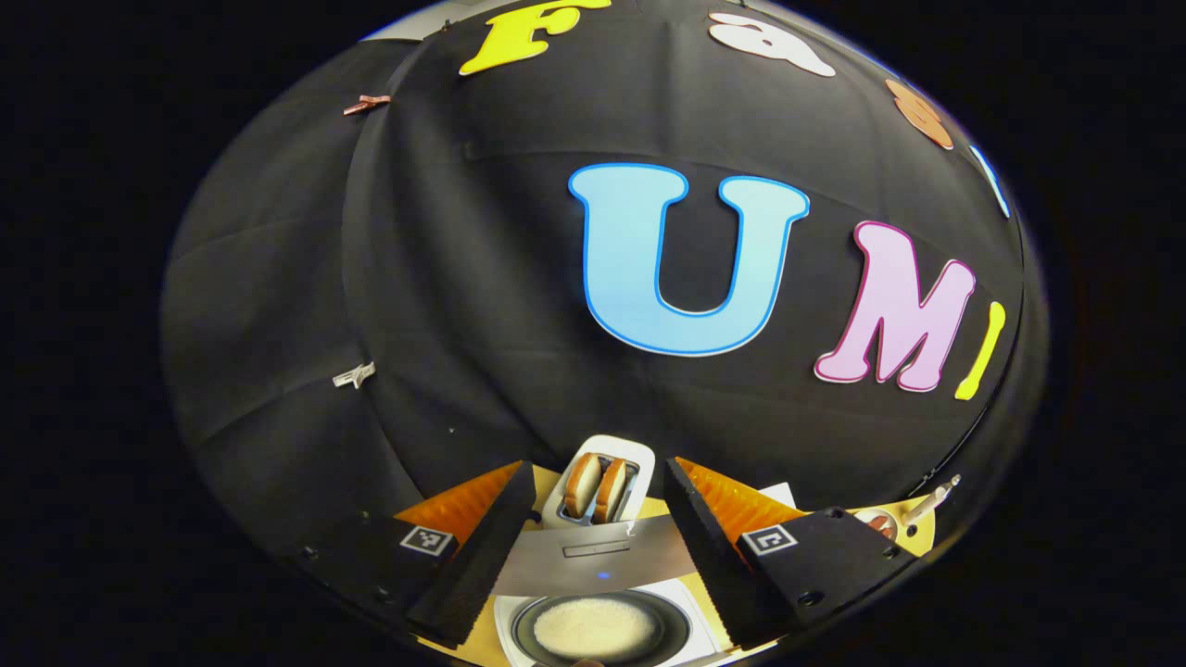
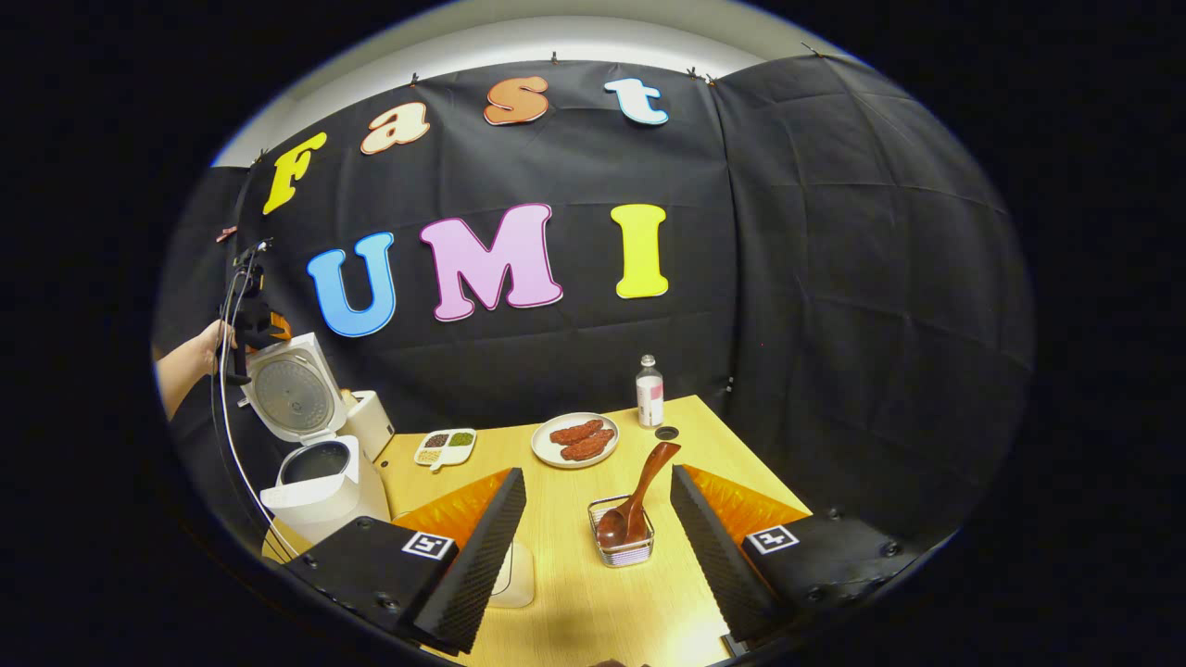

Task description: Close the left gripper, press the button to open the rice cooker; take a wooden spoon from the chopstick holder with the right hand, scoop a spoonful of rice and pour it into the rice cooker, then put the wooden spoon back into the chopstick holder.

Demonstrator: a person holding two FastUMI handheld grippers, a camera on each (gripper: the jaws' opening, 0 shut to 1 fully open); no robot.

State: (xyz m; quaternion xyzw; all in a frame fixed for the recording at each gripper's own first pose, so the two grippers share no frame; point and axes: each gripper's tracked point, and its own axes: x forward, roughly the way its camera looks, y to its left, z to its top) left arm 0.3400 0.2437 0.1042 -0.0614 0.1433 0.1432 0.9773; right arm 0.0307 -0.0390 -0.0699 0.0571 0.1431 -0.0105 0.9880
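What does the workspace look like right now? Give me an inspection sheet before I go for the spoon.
Surface: wooden table, lit evenly.
Job's things: rice cooker at left, lid up, rice in the pot; wooden spoon stands tilted in the chopstick holder.
Clutter: toaster with two slices; divided dish; plate of reddish food; bottle.
Grippers: left gripper open above the cooker; right gripper open, short of the holder.
Cables: thin cable hangs past the cooker from the hand.
Surroundings: black cloth wall.
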